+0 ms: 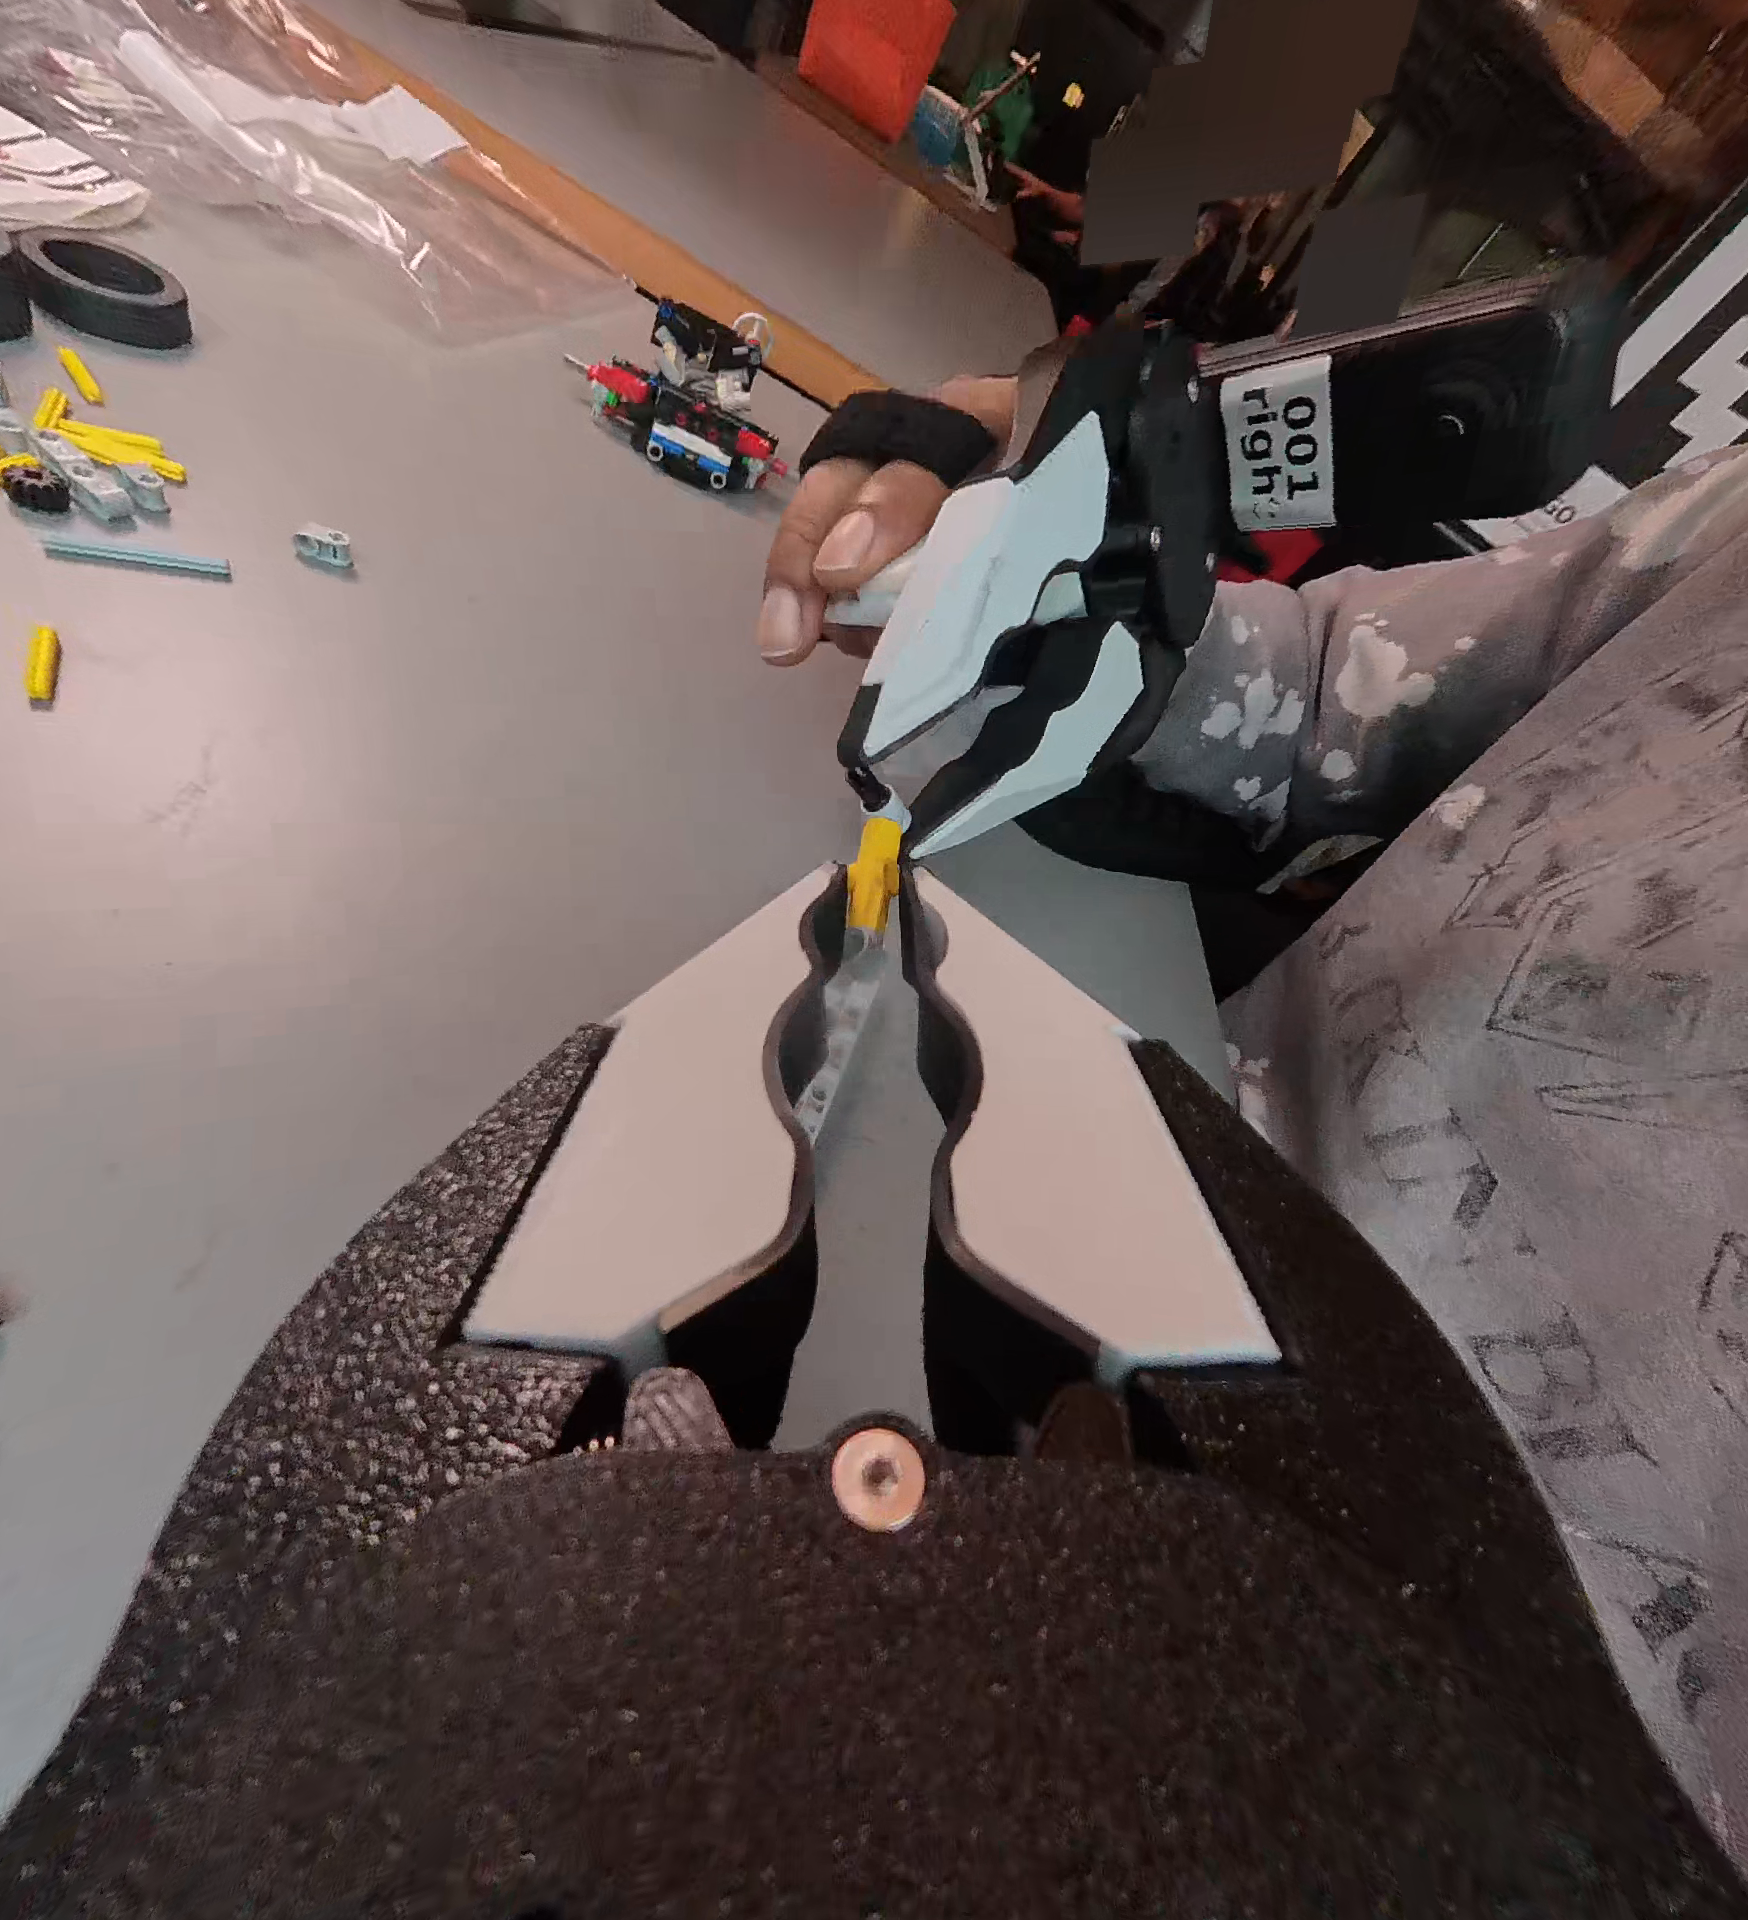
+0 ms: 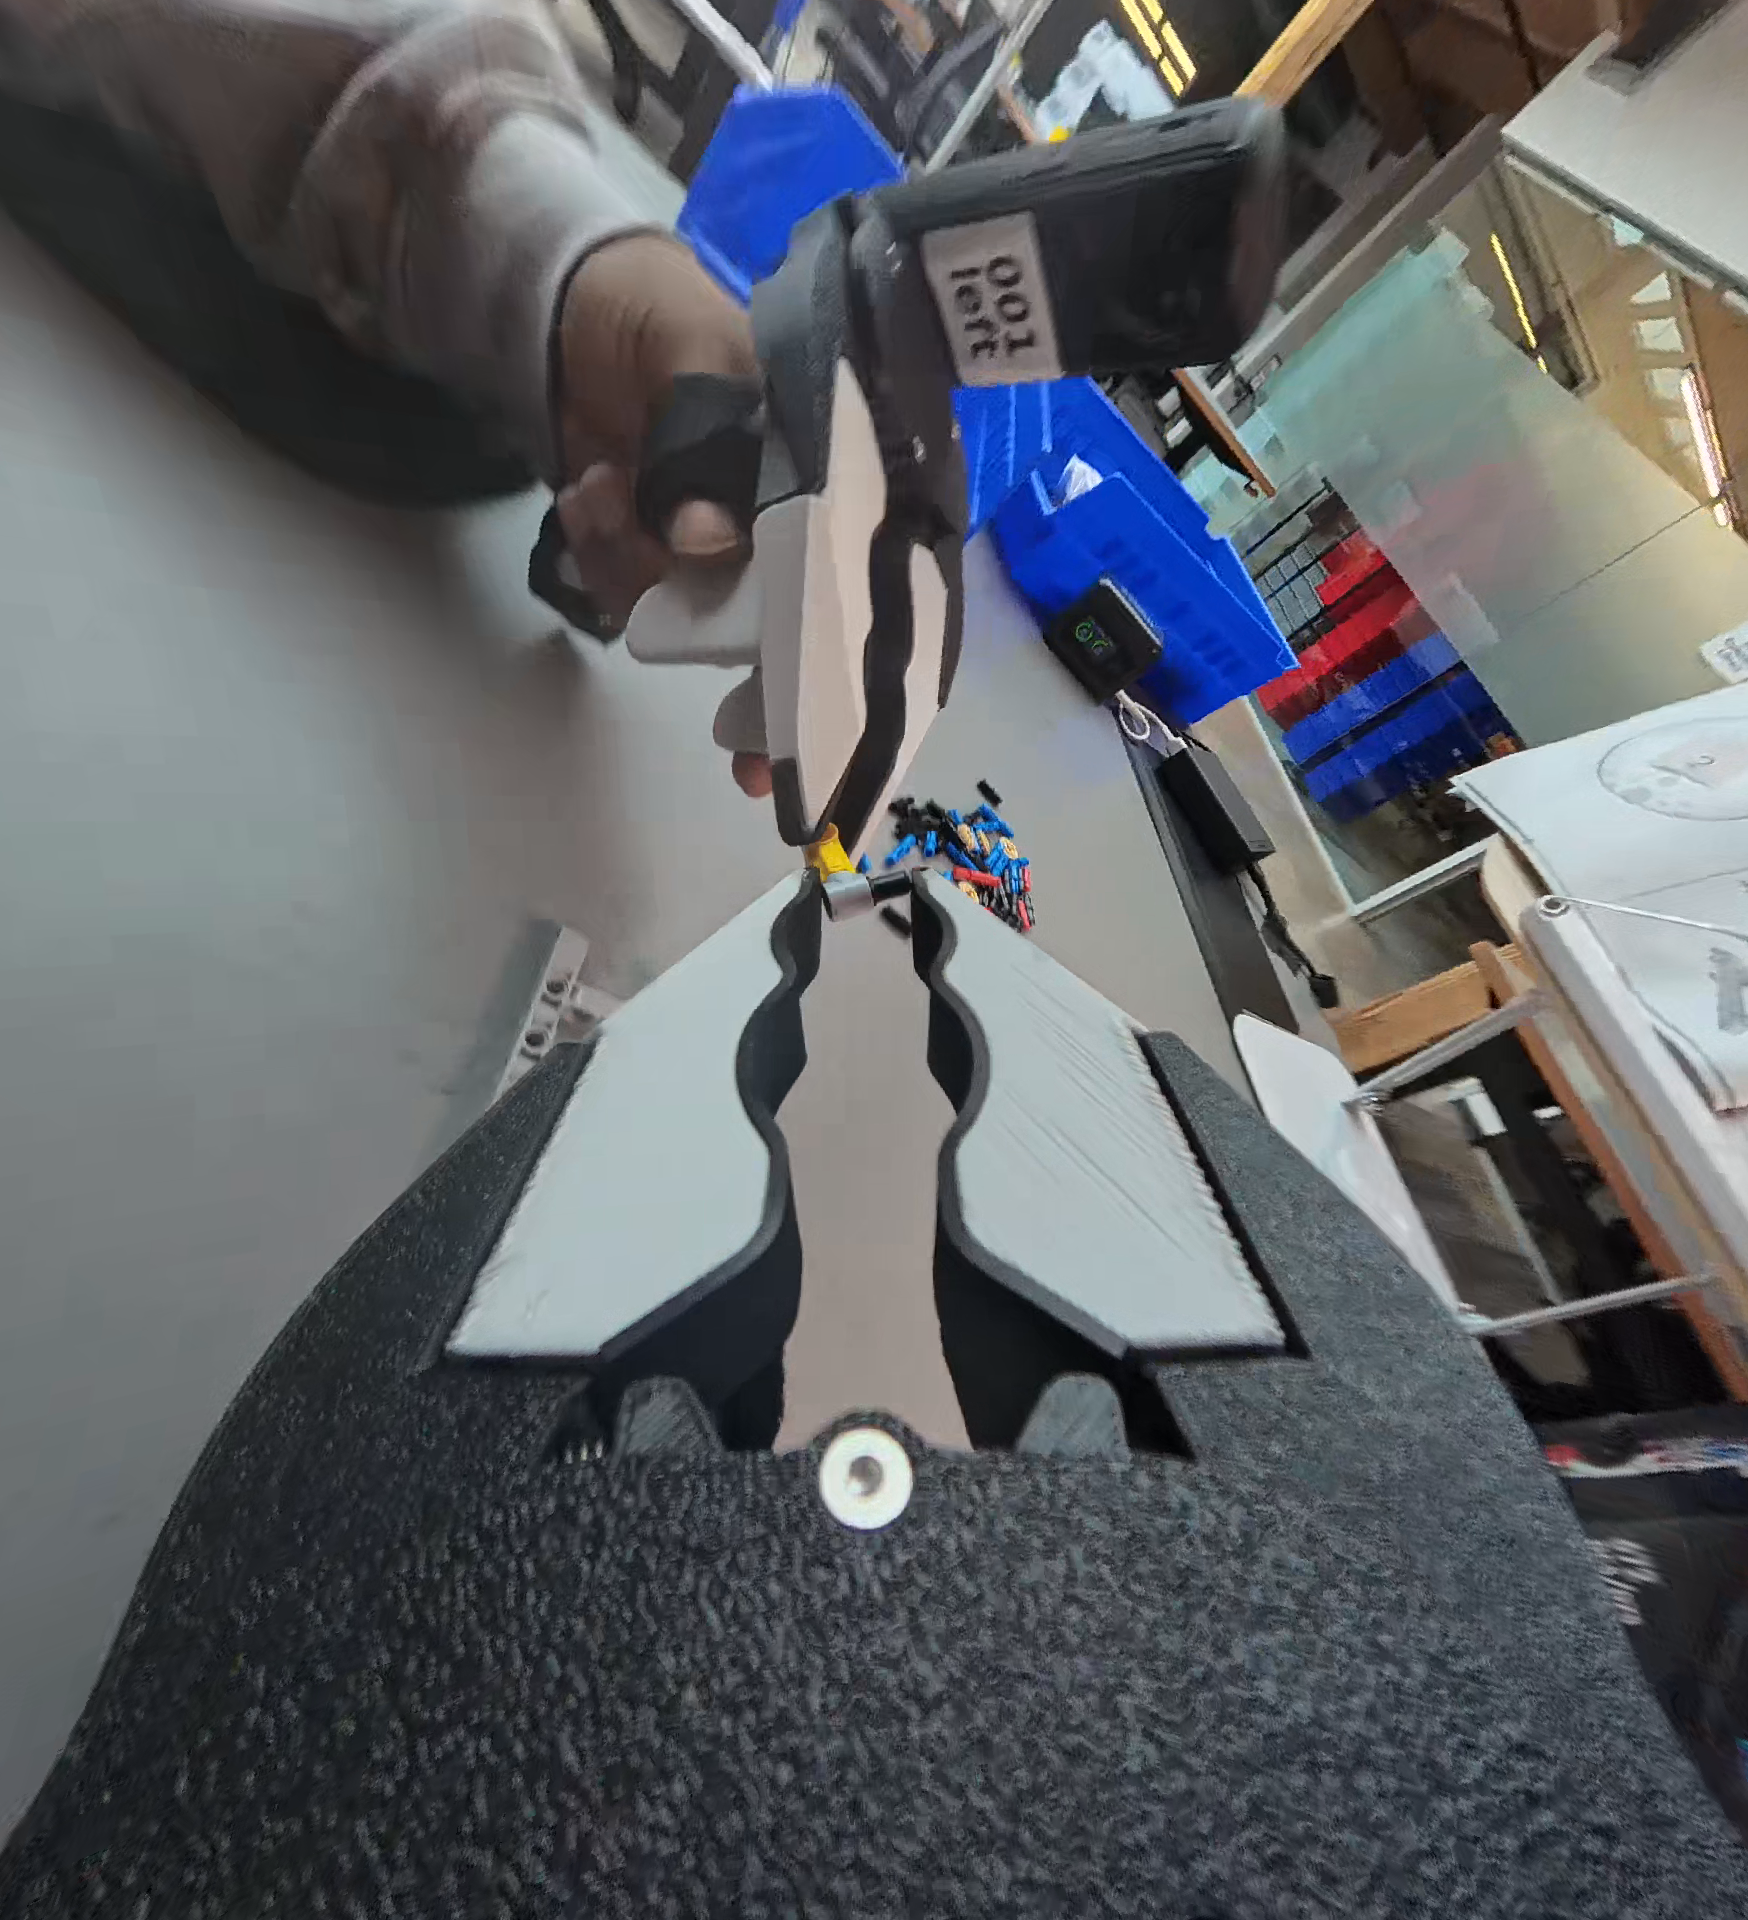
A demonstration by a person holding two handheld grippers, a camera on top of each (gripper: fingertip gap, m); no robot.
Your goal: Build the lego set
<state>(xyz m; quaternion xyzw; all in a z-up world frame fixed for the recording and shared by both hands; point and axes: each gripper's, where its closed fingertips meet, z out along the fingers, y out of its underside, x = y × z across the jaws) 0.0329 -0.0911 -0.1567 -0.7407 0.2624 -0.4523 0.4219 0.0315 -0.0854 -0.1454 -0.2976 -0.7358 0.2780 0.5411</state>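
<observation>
In the left wrist view my left gripper (image 1: 871,873) is shut on a small yellow connector (image 1: 870,888). A grey holed beam (image 1: 837,1029) shows in the gap between its fingers; I cannot tell whether it is held or lying on the table. My right gripper (image 1: 885,816) comes in from the upper right, tip to tip with the left. In the right wrist view my right gripper (image 2: 862,883) is shut on a small grey connector with a black pin (image 2: 865,891). That piece touches the yellow connector (image 2: 828,850), which the left gripper (image 2: 816,831) holds from above.
A partly built model (image 1: 688,416), black tyres (image 1: 106,291) and a pile of yellow and grey parts (image 1: 49,447) lie on the grey table (image 1: 434,831). A pile of small pins (image 2: 974,852), blue bins (image 2: 1140,561) and an instruction booklet (image 2: 1680,831) are on the right. My left and right fingertips are right by each other.
</observation>
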